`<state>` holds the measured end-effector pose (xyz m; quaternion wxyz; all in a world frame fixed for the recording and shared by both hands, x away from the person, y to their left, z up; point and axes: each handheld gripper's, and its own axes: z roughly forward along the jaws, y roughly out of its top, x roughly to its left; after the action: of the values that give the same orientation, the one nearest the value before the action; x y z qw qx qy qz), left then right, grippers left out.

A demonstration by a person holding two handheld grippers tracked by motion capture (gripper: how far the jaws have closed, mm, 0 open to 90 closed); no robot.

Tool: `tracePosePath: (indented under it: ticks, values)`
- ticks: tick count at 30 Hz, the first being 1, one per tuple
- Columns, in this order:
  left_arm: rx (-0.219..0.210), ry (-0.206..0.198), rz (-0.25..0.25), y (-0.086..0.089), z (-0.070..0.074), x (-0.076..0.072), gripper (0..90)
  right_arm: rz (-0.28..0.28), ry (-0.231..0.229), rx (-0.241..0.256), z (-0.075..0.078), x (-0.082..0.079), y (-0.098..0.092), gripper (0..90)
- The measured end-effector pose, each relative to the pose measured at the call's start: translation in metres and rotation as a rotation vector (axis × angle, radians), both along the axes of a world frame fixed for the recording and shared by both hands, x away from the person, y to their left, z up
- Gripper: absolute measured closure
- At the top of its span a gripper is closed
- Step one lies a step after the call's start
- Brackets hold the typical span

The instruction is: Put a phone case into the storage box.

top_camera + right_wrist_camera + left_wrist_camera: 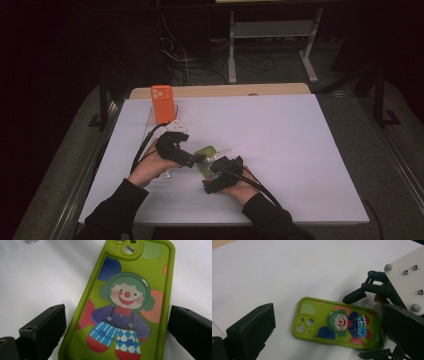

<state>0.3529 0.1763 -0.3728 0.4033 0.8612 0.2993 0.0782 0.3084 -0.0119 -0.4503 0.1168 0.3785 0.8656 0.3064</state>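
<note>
Here the right gripper (116,325) straddles the green clown phone case (125,305) — jaws apart — left gripper (324,335) likewise spread wide.

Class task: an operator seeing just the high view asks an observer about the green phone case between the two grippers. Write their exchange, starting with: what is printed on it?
Observer: The green phone case bears a clown with green hair, a red bow tie and checked trousers.
Operator: Is my right gripper gripping it?
Observer: No. The right gripper is open, its fingers either side of the case's lower end.
Operator: And the left?
Observer: The left gripper is open too, the case lying on the white table between its fingers.
</note>
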Motion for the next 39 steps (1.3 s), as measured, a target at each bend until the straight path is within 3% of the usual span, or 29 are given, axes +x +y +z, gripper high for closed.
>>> tracePosePath:
  ticks: [18, 31, 39]
  values:
    - [-0.004, 0.003, 0.003, 0.004, 0.000, 0.002, 0.0, 0.010, 0.013, -0.022, 0.004, 0.001, -0.005, 12.3]
    - [-0.015, 0.005, 0.008, 0.003, 0.000, 0.002, 0.0, -0.002, 0.020, -0.017, 0.005, 0.001, -0.006, 15.3]
    - [-0.027, 0.007, 0.005, 0.005, 0.000, 0.002, 0.0, 0.034, 0.015, -0.005, 0.005, 0.002, -0.010, 15.3]
